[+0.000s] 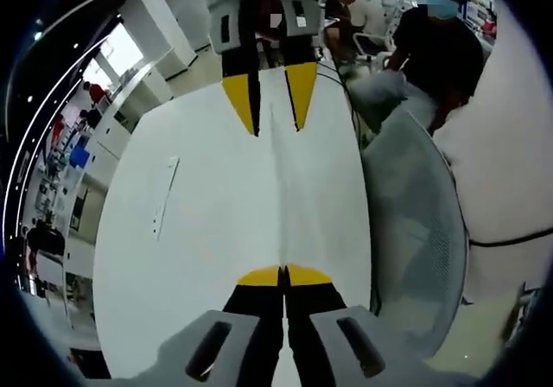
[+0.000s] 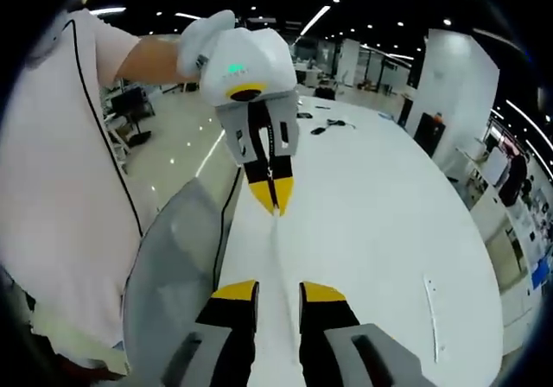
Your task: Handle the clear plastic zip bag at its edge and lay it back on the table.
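Note:
The clear plastic zip bag (image 1: 278, 188) is barely visible against the white table (image 1: 199, 257), showing as a faint sheet with a long crease running between the two grippers. My left gripper (image 1: 282, 275) is shut on the near edge of the bag. In the right gripper view the left gripper (image 2: 275, 199) is held by a gloved hand (image 2: 207, 37), pinching the bag (image 2: 276, 257) at its far end. My right gripper (image 2: 279, 291) has its jaws apart, with the bag's other end lying between them. It enters the left gripper view from the top (image 1: 270, 102), also with its jaws apart.
A thin white strip (image 1: 166, 195) lies flat on the table (image 2: 389, 214). A grey mesh chair back (image 1: 415, 231) stands at the table's edge beside a person in a white shirt (image 2: 60, 188). Other people (image 1: 441, 41) and desks are behind.

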Demonstrator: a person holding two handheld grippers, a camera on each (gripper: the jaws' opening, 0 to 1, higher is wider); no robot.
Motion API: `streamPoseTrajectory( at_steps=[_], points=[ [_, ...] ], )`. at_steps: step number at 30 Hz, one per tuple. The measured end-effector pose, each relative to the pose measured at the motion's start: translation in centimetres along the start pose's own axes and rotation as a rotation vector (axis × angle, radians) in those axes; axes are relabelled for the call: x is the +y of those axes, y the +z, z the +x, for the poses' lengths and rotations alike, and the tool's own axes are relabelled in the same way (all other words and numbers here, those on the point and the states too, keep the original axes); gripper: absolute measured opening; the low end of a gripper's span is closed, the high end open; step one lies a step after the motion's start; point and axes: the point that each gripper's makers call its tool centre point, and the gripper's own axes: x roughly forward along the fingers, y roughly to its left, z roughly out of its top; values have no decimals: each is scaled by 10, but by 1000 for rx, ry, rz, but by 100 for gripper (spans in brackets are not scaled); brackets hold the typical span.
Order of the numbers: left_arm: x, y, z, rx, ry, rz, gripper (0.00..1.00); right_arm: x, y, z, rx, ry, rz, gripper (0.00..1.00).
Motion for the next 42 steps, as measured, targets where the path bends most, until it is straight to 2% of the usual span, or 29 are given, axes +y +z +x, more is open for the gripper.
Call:
streamPoseTrajectory(
  at_steps=[10, 14, 31, 42],
  points=[
    [1, 6, -3, 3, 5, 39, 0, 5, 24, 16, -25, 8, -73, 14],
    [0, 7, -2, 5, 4, 47, 0, 8, 32, 22, -26, 13, -129, 14],
    [0, 13, -3, 0, 5, 57, 0, 9, 40, 46, 18, 26, -192, 6],
    [0, 12, -3, 2, 2, 53, 0, 8, 42, 51, 31, 25, -207, 5]
  ],
)
